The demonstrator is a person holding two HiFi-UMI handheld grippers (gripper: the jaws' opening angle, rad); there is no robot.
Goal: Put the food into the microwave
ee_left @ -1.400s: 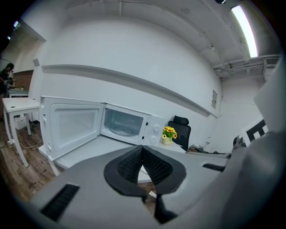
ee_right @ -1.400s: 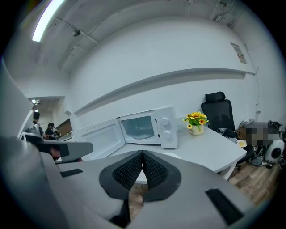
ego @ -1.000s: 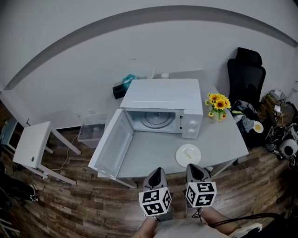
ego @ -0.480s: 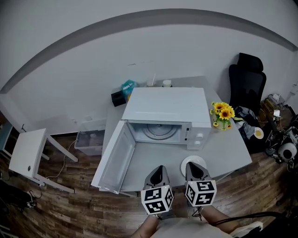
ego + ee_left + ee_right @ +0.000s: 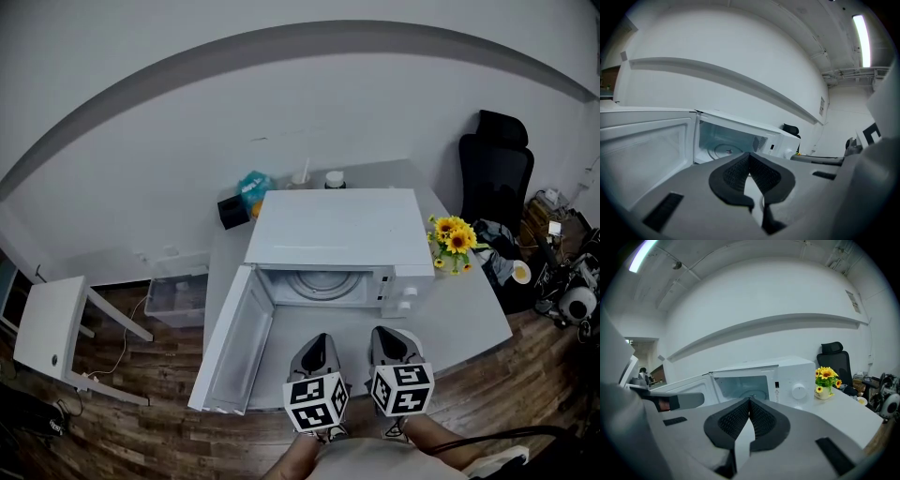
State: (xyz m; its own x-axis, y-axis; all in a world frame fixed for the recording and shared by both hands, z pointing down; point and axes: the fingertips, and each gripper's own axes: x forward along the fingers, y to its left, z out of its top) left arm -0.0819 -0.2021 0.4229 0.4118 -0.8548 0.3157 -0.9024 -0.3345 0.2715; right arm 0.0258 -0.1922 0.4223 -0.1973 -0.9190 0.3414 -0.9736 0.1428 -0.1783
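While the left tongs and right tongs are held clenched and empty, the microwave is faced dead ahead, door swung left; the food is seen nowhere, possibly hidden under the right tongs on the table.

Flat, cool indoor light, shadows faint. A ceiling tube glares high to the right of the left gripper; a second strip burns high to the left of the right gripper. Both gripper bodies loom soft-focused up close. Fisheye bending curves straight lines and blackens the corners.
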